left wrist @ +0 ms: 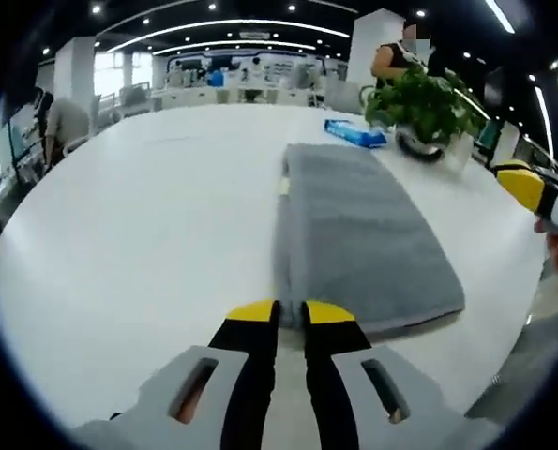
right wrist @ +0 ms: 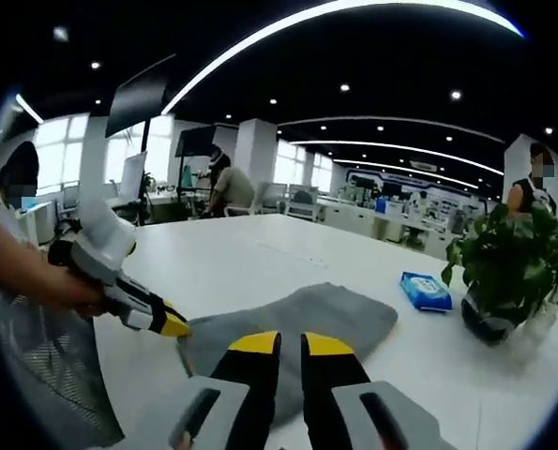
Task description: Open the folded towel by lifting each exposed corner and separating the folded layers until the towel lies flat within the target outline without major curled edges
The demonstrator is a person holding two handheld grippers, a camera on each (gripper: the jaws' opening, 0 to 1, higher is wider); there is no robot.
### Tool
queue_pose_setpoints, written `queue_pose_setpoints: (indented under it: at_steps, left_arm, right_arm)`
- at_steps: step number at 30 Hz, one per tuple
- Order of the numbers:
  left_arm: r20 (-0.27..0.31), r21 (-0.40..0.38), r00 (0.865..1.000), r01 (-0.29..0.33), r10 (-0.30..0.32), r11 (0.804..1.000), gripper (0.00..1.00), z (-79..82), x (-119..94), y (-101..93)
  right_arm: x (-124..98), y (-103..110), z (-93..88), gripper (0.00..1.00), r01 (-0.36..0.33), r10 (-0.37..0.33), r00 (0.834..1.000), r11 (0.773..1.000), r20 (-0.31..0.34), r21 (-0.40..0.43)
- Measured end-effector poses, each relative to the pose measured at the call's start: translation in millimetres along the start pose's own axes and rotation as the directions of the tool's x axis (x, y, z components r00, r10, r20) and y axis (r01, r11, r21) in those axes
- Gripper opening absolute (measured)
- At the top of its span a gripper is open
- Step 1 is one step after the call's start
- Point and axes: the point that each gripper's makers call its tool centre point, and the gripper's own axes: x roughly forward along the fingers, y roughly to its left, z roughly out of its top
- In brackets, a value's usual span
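A folded grey towel [left wrist: 363, 225] lies on the white table [left wrist: 147, 234], running away from me. My left gripper [left wrist: 293, 314] sits at its near left corner, jaws closed with the corner's edge between the yellow tips. In the right gripper view the same left gripper [right wrist: 177, 327] touches the corner of the towel [right wrist: 325, 314], held by a person's hand [right wrist: 35, 272]. My right gripper [right wrist: 291, 344] hovers shut above the towel's near part with nothing in it. From the left gripper view, the right gripper [left wrist: 522, 186] is off the towel's right side.
A potted green plant [left wrist: 424, 108] and a blue packet [left wrist: 354, 133] stand beyond the towel's far end. The plant [right wrist: 508, 262] and packet [right wrist: 425, 291] lie to the right in the right gripper view. People and desks are far behind. A mesh chair [right wrist: 44, 375] is at the near edge.
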Motion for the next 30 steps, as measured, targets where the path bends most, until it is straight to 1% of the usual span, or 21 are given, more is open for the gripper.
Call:
queue_pose_setpoints:
  at_steps: [2,7,10,12,13,15,16,19,20,23,27,28,30]
  left_arm:
    - [0.015,0.012,1.0,0.003,-0.004,1.0,0.02,4.5,-2.6,-1.8]
    - [0.005,0.007,1.0,0.018,-0.018,1.0,0.02,2.2,-1.2,-3.2]
    - [0.002,-0.028,1.0,0.031,-0.031,0.999,0.02,3.0,-1.9,-3.2]
    - [0.012,-0.056,0.998,0.063,-0.062,0.996,0.01,6.2,-3.4,-8.3]
    - [0.029,-0.059,0.996,0.088,-0.087,0.994,0.01,9.0,-3.0,-13.3]
    - [0.044,-0.036,0.992,0.12,-0.119,0.992,0.01,12.3,-3.7,-21.2]
    - [0.046,-0.021,0.991,0.126,-0.125,0.992,0.01,13.3,-3.9,-23.8]
    - [0.046,0.065,0.987,0.151,-0.154,0.986,0.01,15.4,-3.5,-34.9]
    - [0.044,0.076,0.986,0.158,-0.162,0.984,0.01,15.1,-3.5,-38.0]
    - [0.036,0.089,0.98,0.194,-0.198,0.977,0.01,14.6,-4.7,-48.6]
    - [0.03,0.108,0.973,0.226,-0.231,0.968,0.01,14.5,-7.4,-58.1]
    - [0.035,0.108,0.969,0.24,-0.245,0.965,0.01,15.7,-8.3,-60.9]
    - [0.049,0.093,0.96,0.271,-0.276,0.958,0.01,18.8,-10.4,-67.6]
  right_arm:
    - [0.1,-2.0,-1.8,0.06,0.003,-0.003,1.0,1.0,-0.007,0.014]
    - [-0.1,-4.6,-5.2,0.06,0.009,-0.009,1.0,0.999,-0.018,0.041]
    - [0.2,-4.1,-6.7,0.05,0.008,-0.007,1.0,0.999,-0.023,0.046]
    - [1.1,-2.0,-8.2,0.05,-0.004,0.006,1.0,0.999,-0.027,0.054]
    - [1.8,0.5,-9.1,0.05,-0.018,0.02,0.999,0.998,-0.029,0.068]
    - [2.2,4.2,-9.0,0.06,-0.036,0.038,0.999,0.995,-0.029,0.092]
    - [2.5,5.9,-8.4,0.06,-0.046,0.049,0.999,0.993,-0.024,0.105]
    - [2.7,8.1,-9.7,0.08,-0.059,0.063,0.998,0.992,-0.028,0.113]
    - [3.1,8.9,-11.2,0.09,-0.064,0.068,0.997,0.991,-0.034,0.119]
    - [5.0,14.1,-13.2,0.14,-0.098,0.106,0.994,0.975,-0.033,0.198]
    - [6.5,14.9,-15.6,0.15,-0.112,0.123,0.992,0.967,-0.035,0.23]
    - [6.7,17.0,-15.3,0.16,-0.121,0.133,0.991,0.962,-0.031,0.243]
    - [7.2,23.0,-15.8,0.18,-0.149,0.164,0.986,0.944,-0.026,0.294]
